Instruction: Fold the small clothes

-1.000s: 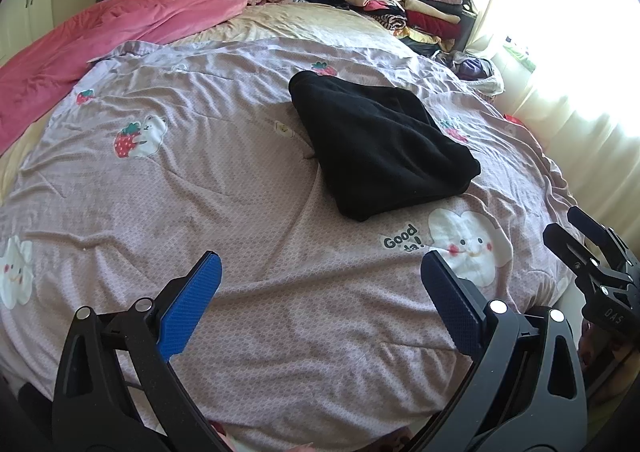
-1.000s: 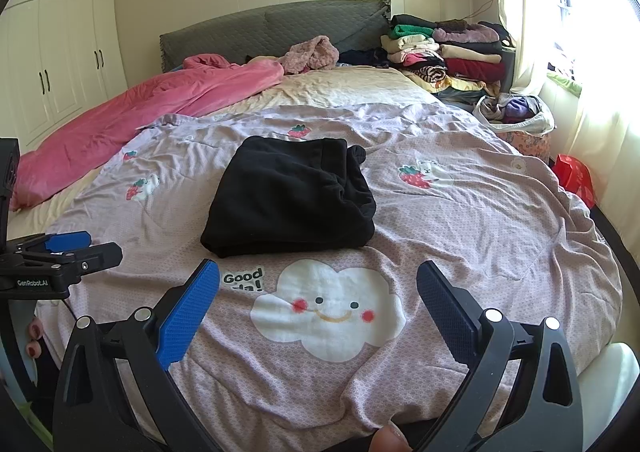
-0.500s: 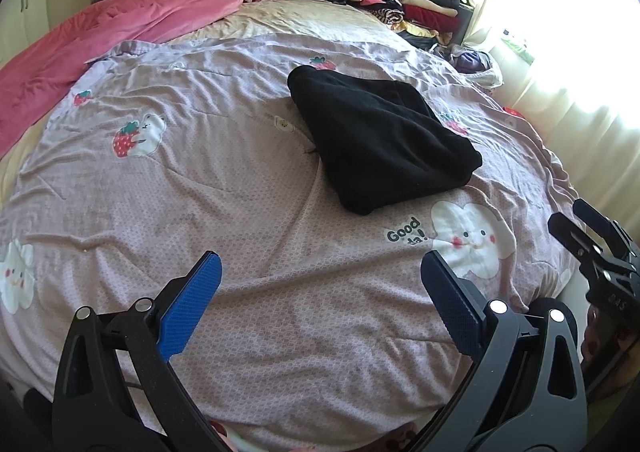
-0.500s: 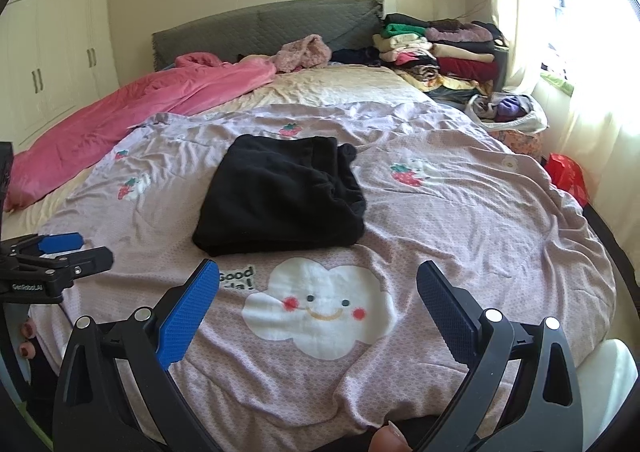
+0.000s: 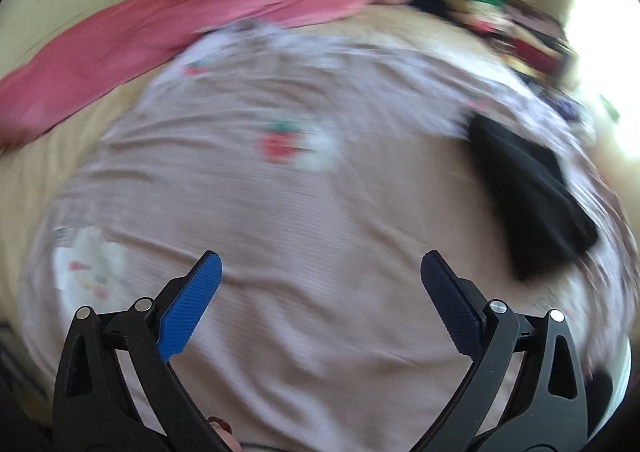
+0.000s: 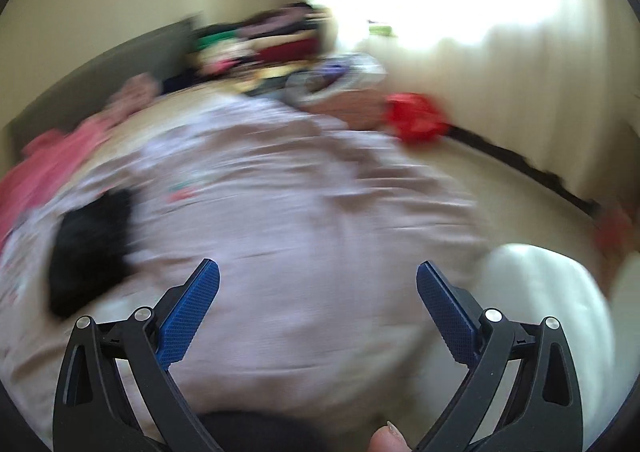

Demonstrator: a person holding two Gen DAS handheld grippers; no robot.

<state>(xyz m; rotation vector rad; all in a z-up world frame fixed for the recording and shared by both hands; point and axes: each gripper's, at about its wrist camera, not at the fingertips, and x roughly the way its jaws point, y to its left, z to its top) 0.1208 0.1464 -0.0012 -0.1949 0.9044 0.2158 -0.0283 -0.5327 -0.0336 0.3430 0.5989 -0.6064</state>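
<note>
1. Both views are motion-blurred. The left gripper (image 5: 320, 280) hangs spread apart and empty above the lilac bedspread (image 5: 304, 220).
2. The right gripper (image 6: 318, 284) is likewise spread and holds nothing.
3. The folded black garment (image 5: 532, 188) lies on the bedspread, well right of the left gripper and well left of the right one, so between them; which is nearer cannot be told. Its long axis seems to run away from the cameras.
4. A basket (image 6: 340, 88) of blurred clothes sits beside the bed.
</note>
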